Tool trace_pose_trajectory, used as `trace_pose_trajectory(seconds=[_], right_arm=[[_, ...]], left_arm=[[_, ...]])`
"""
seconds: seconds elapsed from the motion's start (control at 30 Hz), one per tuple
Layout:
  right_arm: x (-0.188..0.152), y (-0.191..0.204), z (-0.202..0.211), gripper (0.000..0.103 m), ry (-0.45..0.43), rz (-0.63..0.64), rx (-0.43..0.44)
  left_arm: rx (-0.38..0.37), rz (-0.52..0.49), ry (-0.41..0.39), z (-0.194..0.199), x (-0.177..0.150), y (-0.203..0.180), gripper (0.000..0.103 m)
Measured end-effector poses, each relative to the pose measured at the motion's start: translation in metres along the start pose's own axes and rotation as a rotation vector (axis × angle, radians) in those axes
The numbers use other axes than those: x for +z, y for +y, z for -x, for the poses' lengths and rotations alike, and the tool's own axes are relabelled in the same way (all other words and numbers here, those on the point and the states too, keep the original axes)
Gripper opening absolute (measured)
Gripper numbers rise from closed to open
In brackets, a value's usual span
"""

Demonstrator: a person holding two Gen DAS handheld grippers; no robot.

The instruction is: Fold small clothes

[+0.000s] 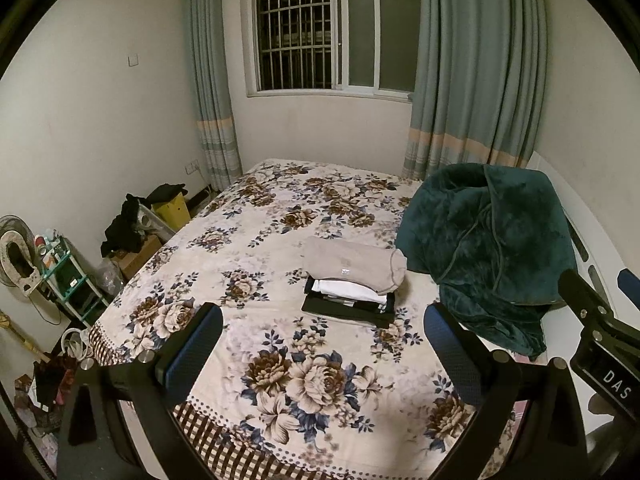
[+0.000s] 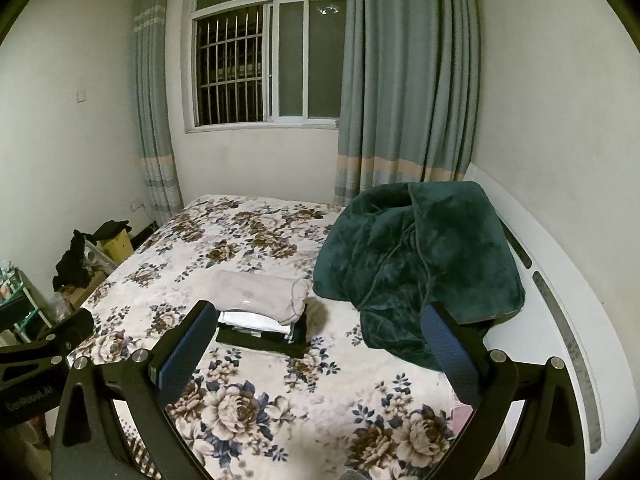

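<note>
A stack of folded small clothes sits mid-bed on the floral bedspread: a beige garment on top, white and black pieces under it. The stack also shows in the right wrist view. My left gripper is open and empty, held above the bed's near end, short of the stack. My right gripper is open and empty, also short of the stack. Part of the right gripper shows at the right edge of the left wrist view.
A dark green plush blanket is heaped on the bed right of the stack, also in the right wrist view. A white headboard runs along the right. Boxes, dark clothes and a small shelf crowd the floor left of the bed.
</note>
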State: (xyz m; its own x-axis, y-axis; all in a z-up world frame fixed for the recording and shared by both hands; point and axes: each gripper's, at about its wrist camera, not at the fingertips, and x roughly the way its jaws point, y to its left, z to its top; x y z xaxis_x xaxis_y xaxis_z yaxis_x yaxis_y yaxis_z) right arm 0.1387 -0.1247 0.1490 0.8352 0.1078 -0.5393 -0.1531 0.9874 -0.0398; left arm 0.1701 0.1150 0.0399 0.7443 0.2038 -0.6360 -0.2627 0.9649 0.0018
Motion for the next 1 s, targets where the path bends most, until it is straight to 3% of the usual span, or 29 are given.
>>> trace_pose_trajectory(seconds=[1.0], right_arm=[[0.002, 0.008, -0.002, 0.103, -0.012, 0.001, 0.009]], left_arm=[[0.007, 0.018, -0.022, 0.012, 0.010, 0.005, 0.103]])
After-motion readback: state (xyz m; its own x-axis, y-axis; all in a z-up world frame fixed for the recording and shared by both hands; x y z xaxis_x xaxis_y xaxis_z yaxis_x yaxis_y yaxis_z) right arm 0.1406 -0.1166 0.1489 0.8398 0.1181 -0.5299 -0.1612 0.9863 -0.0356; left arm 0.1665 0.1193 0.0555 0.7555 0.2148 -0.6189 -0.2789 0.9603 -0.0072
